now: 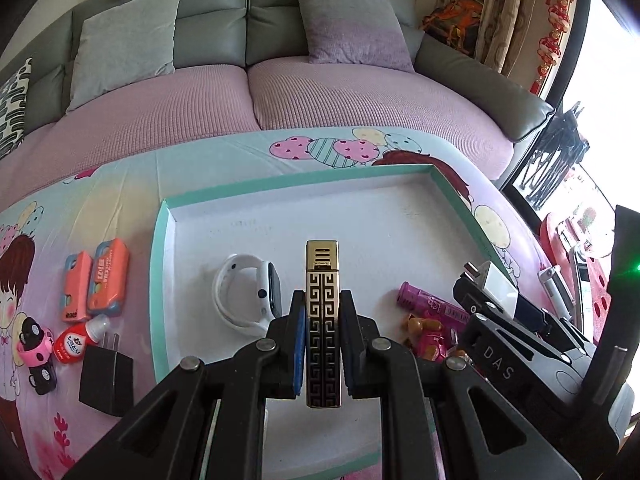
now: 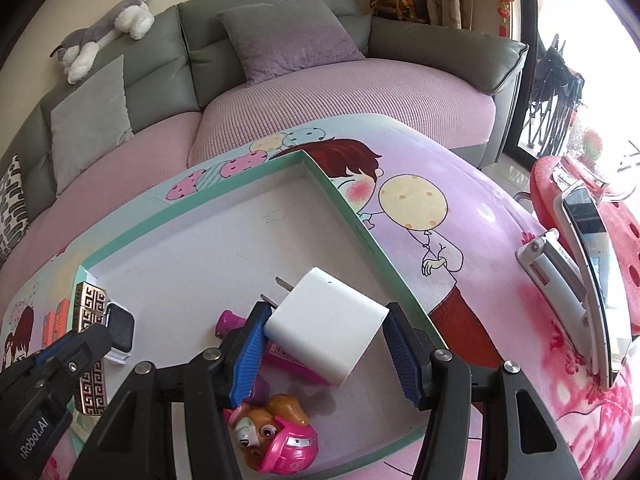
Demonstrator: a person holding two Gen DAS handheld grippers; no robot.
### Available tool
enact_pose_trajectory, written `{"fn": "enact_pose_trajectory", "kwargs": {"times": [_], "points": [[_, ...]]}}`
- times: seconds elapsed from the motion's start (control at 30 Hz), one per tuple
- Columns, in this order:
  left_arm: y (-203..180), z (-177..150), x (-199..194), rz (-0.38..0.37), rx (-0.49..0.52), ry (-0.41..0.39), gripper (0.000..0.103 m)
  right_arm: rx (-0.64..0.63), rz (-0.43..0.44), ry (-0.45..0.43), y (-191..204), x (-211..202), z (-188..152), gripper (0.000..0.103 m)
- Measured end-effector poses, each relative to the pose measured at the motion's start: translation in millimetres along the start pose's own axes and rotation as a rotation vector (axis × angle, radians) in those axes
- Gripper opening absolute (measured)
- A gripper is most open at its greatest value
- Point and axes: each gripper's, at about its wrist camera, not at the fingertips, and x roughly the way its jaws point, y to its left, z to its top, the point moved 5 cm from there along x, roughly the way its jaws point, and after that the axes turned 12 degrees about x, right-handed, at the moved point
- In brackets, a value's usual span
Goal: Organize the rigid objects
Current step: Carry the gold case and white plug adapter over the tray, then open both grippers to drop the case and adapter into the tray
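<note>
On the left of the tray, on the cartoon cloth [image 1: 248,148], I see two orange boxes [image 1: 98,280], a small red bottle [image 1: 74,342], a pink toy car [image 1: 34,340] and a black plug adapter [image 1: 105,378].

My left gripper [image 1: 323,312] is closed on the gold patterned lighter [image 1: 322,304]. The lighter stands upright between the two pads, its top is well above the fingertips, and it hangs over the white floor of the teal-rimmed tray [image 1: 162,240]. A white smartwatch [image 1: 244,296] lies in the tray just left of it.

My right gripper [image 2: 324,344] holds the white charger [image 2: 326,324] by its two sides, the blue pads press on it, and its prongs point away from the camera. Under it in the tray lie a pink tube [image 2: 280,354] and a toy pup with pink helmet [image 2: 276,436].
</note>
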Motion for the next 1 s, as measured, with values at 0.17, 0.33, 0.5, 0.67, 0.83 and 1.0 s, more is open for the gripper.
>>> {"fn": "enact_pose_trajectory", "kwargs": {"times": [0.17,0.33,0.5,0.67,0.83,1.0], "points": [[3,-5,9,0.002,-0.011,0.024,0.016,-0.008,-0.004,0.007,1,3,-1,0.061],[8,-10,15,0.005,-0.024,0.041,0.016,-0.029,-0.014,0.021,5,7,-5,0.061],[11,-14,19,0.013,-0.029,0.064,0.016,-0.062,-0.02,0.028,10,10,-8,0.061],[8,-16,21,0.006,-0.022,0.076,0.016,-0.064,-0.025,0.029,11,11,-9,0.061],[8,-12,15,0.014,-0.018,0.056,0.021,-0.085,-0.037,-0.016,13,3,-5,0.065],[11,-6,3,0.03,-0.01,0.027,0.039,-0.081,0.007,-0.03,19,-3,-3,0.069]]}}
